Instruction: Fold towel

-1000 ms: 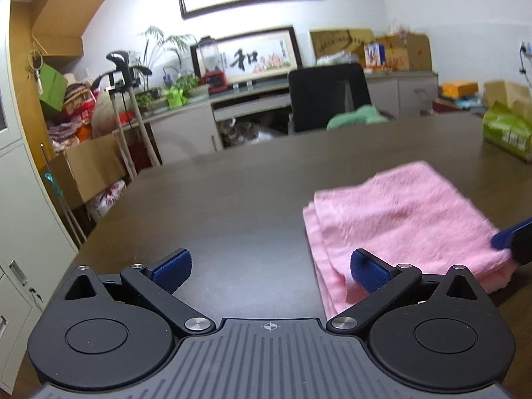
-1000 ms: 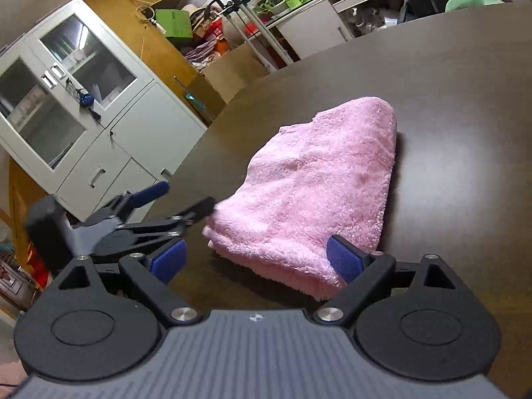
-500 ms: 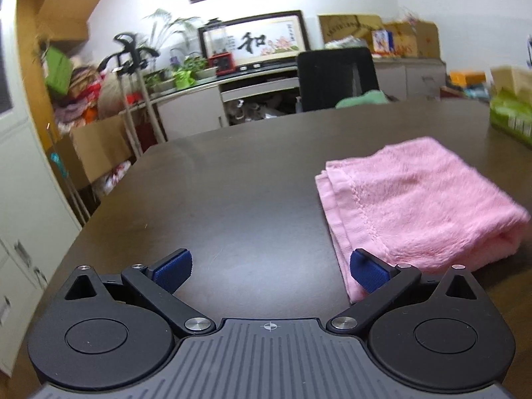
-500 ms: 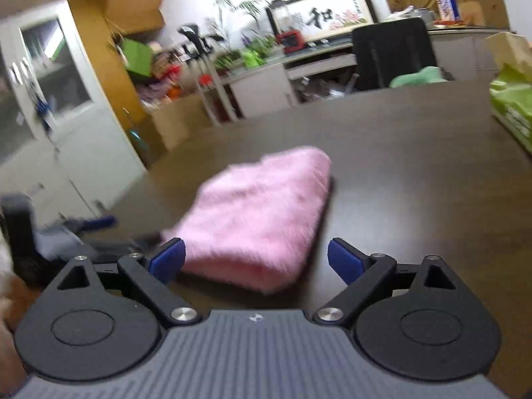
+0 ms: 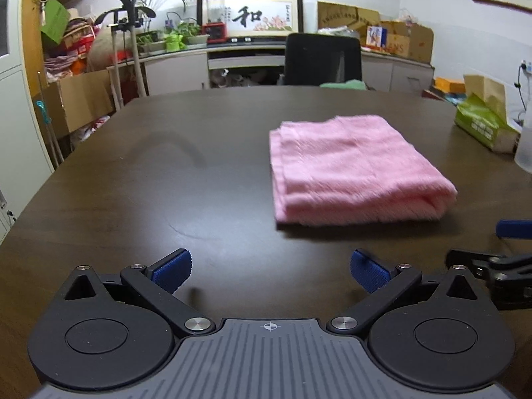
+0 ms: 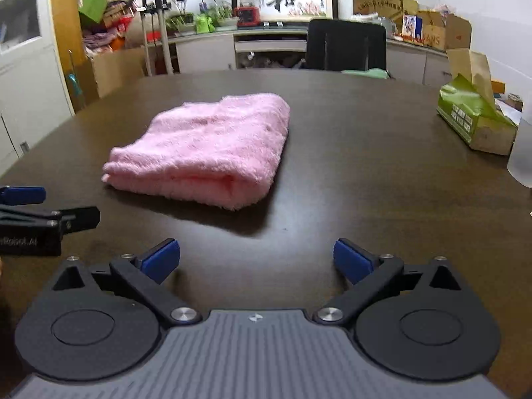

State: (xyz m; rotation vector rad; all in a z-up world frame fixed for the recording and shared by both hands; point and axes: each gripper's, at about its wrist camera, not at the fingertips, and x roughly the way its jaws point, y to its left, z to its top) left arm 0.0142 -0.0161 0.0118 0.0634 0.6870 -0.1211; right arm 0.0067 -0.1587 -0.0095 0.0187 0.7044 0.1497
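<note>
A pink towel (image 5: 349, 169) lies folded into a thick rectangle on the dark brown table (image 5: 166, 173); the right wrist view shows the same towel (image 6: 206, 146) left of centre. My left gripper (image 5: 271, 271) stands open over bare table, short of the towel's near edge, nothing between its blue pads. My right gripper (image 6: 256, 259) has its jaws opening wide, nothing between them, and is also back from the towel. Each gripper shows in the other's view at the frame edge: the right one (image 5: 498, 256), the left one (image 6: 33, 212).
A green tissue box (image 6: 475, 119) and a frosted bottle (image 6: 522, 153) stand at the table's right side. A black office chair (image 5: 322, 60) is at the far edge. Cabinets, boxes and clutter line the room behind.
Both grippers have pulled back from the towel, which now lies free on the table. The right gripper swung round from facing left to facing the far wall.
</note>
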